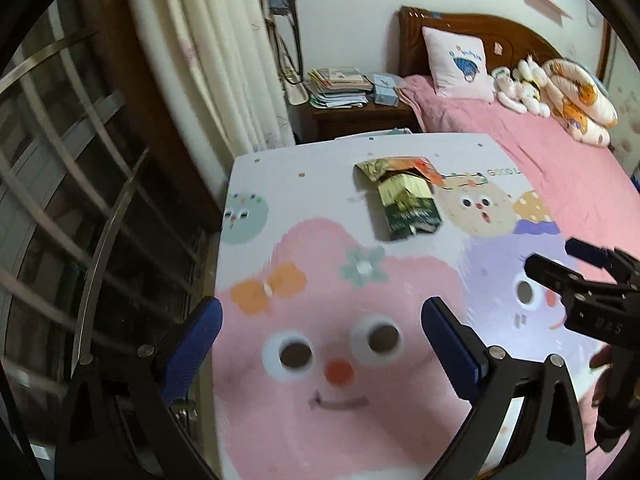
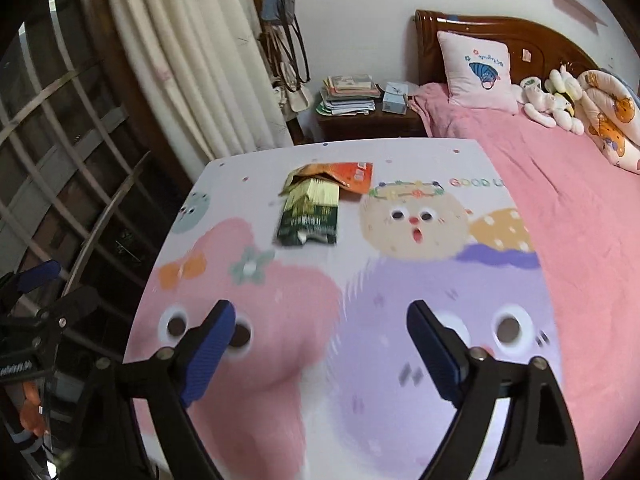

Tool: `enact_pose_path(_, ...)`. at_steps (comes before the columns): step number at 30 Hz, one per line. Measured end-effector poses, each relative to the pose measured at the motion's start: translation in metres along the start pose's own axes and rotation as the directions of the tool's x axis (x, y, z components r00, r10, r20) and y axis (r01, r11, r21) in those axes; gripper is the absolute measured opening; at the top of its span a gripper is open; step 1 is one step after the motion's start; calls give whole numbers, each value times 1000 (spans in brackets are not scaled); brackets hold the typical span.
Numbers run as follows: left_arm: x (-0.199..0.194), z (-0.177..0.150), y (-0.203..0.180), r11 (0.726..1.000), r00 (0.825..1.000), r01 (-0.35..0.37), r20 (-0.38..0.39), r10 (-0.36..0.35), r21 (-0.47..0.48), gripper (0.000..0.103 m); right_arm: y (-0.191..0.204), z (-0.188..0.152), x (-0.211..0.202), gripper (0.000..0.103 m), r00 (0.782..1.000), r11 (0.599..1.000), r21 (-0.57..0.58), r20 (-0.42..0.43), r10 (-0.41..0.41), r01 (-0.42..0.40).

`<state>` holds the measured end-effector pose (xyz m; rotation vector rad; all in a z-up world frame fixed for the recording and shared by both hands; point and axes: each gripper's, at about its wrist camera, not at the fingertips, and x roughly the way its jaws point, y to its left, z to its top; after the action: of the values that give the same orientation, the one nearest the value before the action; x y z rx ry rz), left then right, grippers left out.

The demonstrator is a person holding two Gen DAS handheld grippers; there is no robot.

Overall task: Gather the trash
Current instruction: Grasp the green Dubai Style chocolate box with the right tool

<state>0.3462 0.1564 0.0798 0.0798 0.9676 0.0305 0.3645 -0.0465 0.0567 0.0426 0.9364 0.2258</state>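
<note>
I hold both claws tilted downward over the cartoon-printed surface [image 1: 280, 184], side by side and near its close edge. My left claw [image 1: 322, 334] has its blue pads spread wide with nothing between them, hovering over the pink face with the orange bow; its left finger hangs past the surface's left edge. My right claw [image 2: 322, 334] is spread just as wide and empty, above the seam between the pink face and the purple one. In the left wrist view the right claw shows at the right edge, with small pale lettering on its black body too blurred to read. The trash lies well ahead of both claws, toward the far side of the surface: a crumpled green packet [image 2: 310, 216] with its far end tucked under an orange wrapper [image 2: 344, 176]; the print on both is illegible. On the surface beside the beige face I can read "GOOD LU" [image 2: 476, 183], the rest blurred.
</note>
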Motion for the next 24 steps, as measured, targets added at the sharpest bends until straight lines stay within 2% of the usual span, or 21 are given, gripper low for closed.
enact_pose_path(7,87,63,16,995,998,37,-53,-32,98,99,18,47,93,92,997,999,5,-62,-49,50)
enact_pose_path(12,133,84,23,992,995,50,-89,-40,112,99,23,59,149,93,990,998,16,-126,-66,68)
enact_pose_path(16,161,92,28,993,991,67,-122,-56,96,99,25,59,184,93,981,996,16,-176,-80,84)
enact_pose_path(24,185,91,27,991,985,88,-154,-72,98,99,30,57,221,93,968,994,4,-228,-101,105)
